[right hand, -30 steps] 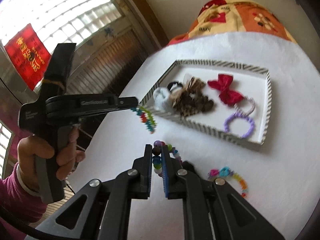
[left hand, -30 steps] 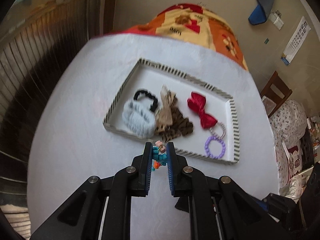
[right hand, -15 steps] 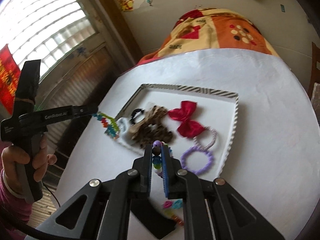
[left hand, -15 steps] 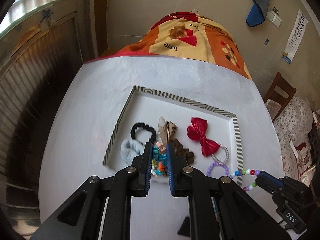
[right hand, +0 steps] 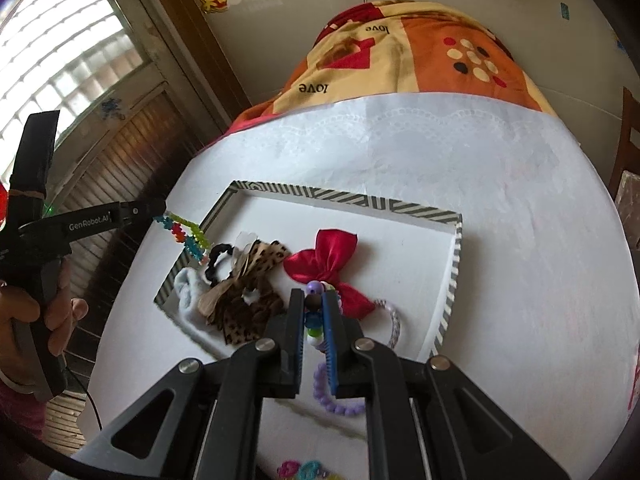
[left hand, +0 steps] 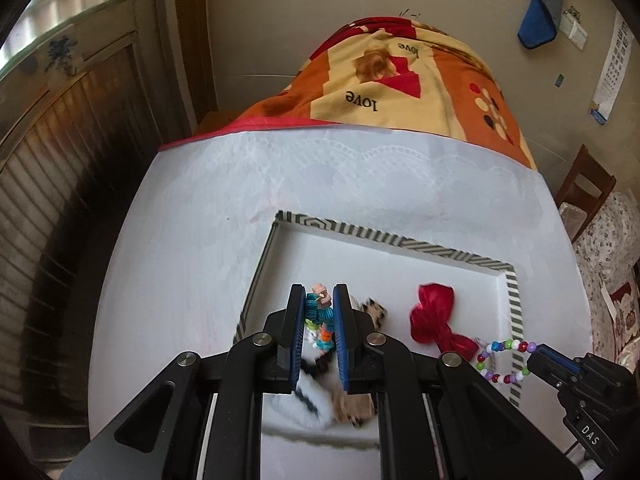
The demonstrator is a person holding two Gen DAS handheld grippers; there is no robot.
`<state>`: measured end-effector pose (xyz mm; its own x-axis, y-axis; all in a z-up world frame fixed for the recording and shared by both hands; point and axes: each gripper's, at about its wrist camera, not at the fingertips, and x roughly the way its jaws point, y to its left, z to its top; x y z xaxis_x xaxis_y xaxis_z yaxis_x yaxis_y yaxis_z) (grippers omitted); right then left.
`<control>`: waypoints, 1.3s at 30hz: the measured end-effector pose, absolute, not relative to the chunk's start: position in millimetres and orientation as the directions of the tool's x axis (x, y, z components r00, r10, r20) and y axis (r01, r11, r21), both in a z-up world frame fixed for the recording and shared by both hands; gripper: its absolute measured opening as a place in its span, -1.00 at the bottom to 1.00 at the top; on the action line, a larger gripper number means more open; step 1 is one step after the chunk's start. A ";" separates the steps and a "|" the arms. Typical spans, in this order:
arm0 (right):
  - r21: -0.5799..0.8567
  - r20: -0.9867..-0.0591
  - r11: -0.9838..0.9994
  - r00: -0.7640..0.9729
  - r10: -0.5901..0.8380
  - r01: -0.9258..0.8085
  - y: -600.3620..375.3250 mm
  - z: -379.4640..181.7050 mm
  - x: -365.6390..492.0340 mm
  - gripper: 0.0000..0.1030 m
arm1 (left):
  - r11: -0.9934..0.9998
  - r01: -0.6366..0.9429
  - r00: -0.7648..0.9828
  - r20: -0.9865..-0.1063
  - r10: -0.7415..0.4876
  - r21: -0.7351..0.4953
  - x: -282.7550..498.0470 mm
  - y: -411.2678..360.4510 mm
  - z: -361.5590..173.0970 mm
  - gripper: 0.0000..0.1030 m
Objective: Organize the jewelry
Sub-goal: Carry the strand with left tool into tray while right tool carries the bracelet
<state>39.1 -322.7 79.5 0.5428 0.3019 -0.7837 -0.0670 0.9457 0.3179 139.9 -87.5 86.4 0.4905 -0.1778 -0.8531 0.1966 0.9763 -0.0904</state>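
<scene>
My left gripper is shut on a colourful flower-bead bracelet, which dangles over the left part of the striped-rim white tray. In the right wrist view that left gripper hangs the bracelet at the tray's left rim. My right gripper is shut on a round-bead bracelet above the tray's near part; this bracelet also shows at the tray's right rim. In the tray lie a red bow, a leopard scrunchie, a black hair tie, a white fluffy scrunchie, a purple bracelet and a pink-white bracelet.
Another colourful bracelet lies on the white tablecloth near its front edge. An orange patterned blanket covers something behind the table. A wooden chair stands at the right, and a person's hand holds the left gripper's handle.
Both grippers have moved forward from the table's near side to over the tray, each still shut on its bracelet. The left bracelet now hangs at the tray's left rim.
</scene>
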 end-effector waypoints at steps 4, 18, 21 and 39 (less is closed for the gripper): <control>0.317 -0.790 0.946 0.535 0.300 -0.061 -321.8 73.5 57.7 -0.83 | 0.977 0.194 0.477 -0.862 -0.173 -0.088 157.7 -88.2 77.7 -0.94; 0.311 -0.810 0.949 0.510 0.290 -0.047 -325.0 58.9 100.0 -0.82 | 0.976 0.199 0.444 -0.880 -0.167 -0.085 199.7 -100.2 54.1 -0.94; 0.313 -0.811 0.949 0.507 0.292 -0.045 -325.9 56.3 105.5 -0.82 | 0.977 0.198 0.442 -0.882 -0.165 -0.084 204.3 -102.5 51.6 -0.94; 0.312 -0.833 0.950 0.484 0.270 0.007 -346.4 34.8 124.5 -0.82 | 0.983 0.170 0.418 -0.899 -0.130 -0.063 219.9 -97.3 30.4 -0.94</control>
